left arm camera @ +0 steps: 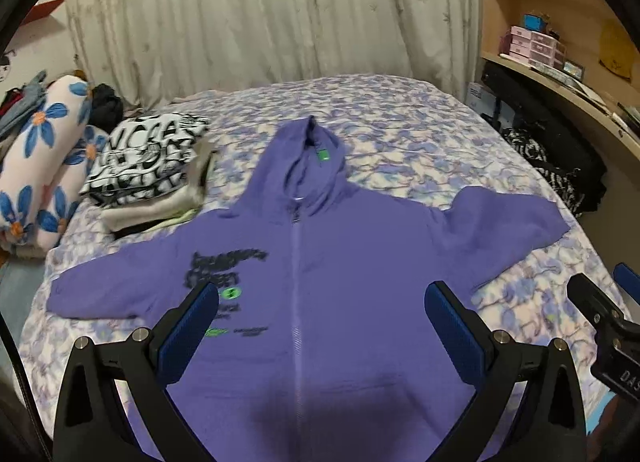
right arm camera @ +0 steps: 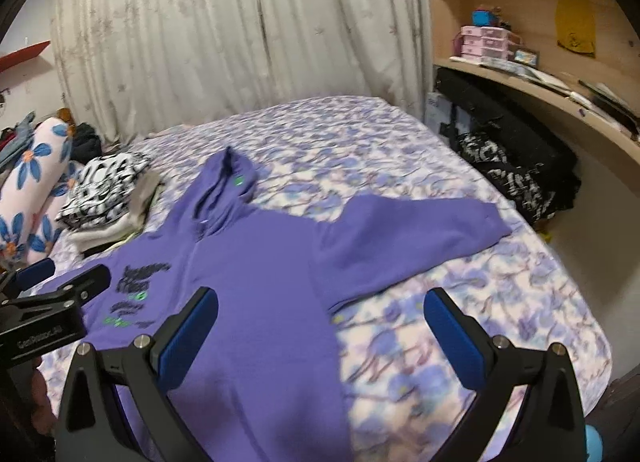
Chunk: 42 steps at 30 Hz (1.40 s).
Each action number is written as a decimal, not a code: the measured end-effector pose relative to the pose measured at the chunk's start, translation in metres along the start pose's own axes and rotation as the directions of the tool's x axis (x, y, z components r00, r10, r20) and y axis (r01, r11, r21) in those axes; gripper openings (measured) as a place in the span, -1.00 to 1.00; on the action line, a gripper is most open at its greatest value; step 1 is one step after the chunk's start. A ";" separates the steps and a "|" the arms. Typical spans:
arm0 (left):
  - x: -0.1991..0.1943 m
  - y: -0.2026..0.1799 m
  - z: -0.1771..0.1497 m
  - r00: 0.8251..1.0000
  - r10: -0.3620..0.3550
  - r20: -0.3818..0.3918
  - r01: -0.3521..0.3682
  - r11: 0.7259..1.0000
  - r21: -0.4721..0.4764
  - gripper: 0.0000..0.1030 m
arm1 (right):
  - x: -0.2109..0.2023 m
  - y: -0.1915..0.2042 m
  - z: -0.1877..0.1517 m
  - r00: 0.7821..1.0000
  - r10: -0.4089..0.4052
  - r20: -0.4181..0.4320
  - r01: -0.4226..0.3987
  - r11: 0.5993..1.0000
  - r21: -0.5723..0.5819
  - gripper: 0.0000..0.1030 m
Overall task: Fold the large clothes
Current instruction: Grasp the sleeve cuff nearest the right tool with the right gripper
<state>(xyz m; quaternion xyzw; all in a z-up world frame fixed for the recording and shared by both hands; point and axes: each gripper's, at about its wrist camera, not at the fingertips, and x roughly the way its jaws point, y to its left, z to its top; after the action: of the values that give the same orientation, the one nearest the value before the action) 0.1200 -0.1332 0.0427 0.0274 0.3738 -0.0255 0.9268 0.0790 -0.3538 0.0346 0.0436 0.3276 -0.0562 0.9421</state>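
A purple zip-up hoodie (left arm camera: 352, 270) lies flat and front-up on the bed, hood pointing away, both sleeves spread out; it has dark print and green marks on the chest. It also shows in the right wrist view (right arm camera: 260, 270). My left gripper (left arm camera: 322, 302) is open and empty, held above the hoodie's lower chest over the zip. My right gripper (right arm camera: 320, 314) is open and empty, above the hoodie's right side edge, below the right sleeve (right arm camera: 408, 234). The right gripper shows at the right edge of the left wrist view (left arm camera: 604, 322).
The bed has a purple floral cover (left arm camera: 400, 122). A stack of folded clothes (left arm camera: 148, 170) sits at the left by floral pillows (left arm camera: 44, 158). Dark clothes (right arm camera: 516, 178) hang off the bed's right side under a wooden shelf desk (right arm camera: 540, 78). A curtain (left arm camera: 260, 10) hangs behind.
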 end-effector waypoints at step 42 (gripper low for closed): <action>0.203 -0.102 0.020 0.996 -0.035 -0.080 0.035 0.999 0.001 0.91 | 0.276 -0.248 -0.009 0.960 0.132 -0.246 0.055 0.774 0.630 0.31</action>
<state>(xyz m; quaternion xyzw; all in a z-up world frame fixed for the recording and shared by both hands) 0.2726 -0.2418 -0.0870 0.0229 0.4109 -0.0413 0.9104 0.2549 -0.6197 -0.1554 0.3710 0.4166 -0.1367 0.8186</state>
